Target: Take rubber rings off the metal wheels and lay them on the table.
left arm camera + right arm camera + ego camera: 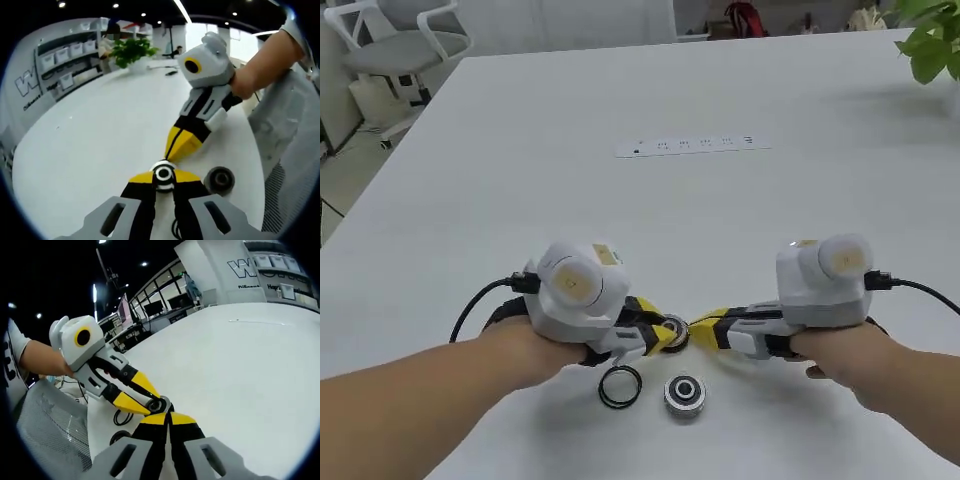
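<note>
Bracing the metal wheel pinched in the left gripper, peel its rubber ring outward with the right gripper's shut tips.

A large letter W is seen on the far wall in the left gripper view. The smaller line beneath it cannot be read. In the right gripper view, lettering beginning with W is seen on a wall and is cut off. Marks on the strip on the worktop are too small to be read.

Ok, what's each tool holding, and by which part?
Left tool grips a small metal wheel by its rim, between the tips. Right tool, shut, touches that wheel's edge; whether it grips anything cannot be told.
</note>
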A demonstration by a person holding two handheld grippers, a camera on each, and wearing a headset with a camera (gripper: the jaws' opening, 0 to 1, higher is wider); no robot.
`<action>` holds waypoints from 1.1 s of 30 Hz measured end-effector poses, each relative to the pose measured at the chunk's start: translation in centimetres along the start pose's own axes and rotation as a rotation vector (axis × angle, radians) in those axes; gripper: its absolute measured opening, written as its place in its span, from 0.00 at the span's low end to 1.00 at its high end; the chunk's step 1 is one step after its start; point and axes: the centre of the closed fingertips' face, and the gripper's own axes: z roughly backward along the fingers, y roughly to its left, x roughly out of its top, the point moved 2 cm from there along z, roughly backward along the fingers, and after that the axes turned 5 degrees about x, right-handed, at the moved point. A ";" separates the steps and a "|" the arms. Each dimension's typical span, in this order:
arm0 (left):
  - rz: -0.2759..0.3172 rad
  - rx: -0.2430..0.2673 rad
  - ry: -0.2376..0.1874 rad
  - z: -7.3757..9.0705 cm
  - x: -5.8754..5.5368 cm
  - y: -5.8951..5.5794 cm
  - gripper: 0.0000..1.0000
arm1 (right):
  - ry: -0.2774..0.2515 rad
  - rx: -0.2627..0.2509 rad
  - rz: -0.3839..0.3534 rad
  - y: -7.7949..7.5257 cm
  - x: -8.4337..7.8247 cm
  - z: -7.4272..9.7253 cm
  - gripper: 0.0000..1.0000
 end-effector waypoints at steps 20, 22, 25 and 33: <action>-0.023 0.022 0.027 -0.1 0.0 -0.1 0.12 | -0.016 0.052 -0.028 1.4 0.2 -0.2 0.00; -0.022 0.020 0.025 -0.1 0.0 -0.1 0.12 | -0.018 0.059 -0.028 1.5 0.2 -0.3 0.00; -0.018 0.020 0.023 -0.1 0.0 -0.2 0.12 | -0.022 0.079 -0.033 1.9 0.2 -0.4 0.00; -0.010 0.024 0.024 -0.1 -0.1 -0.2 0.13 | -0.027 0.098 -0.039 2.2 0.2 -0.2 0.00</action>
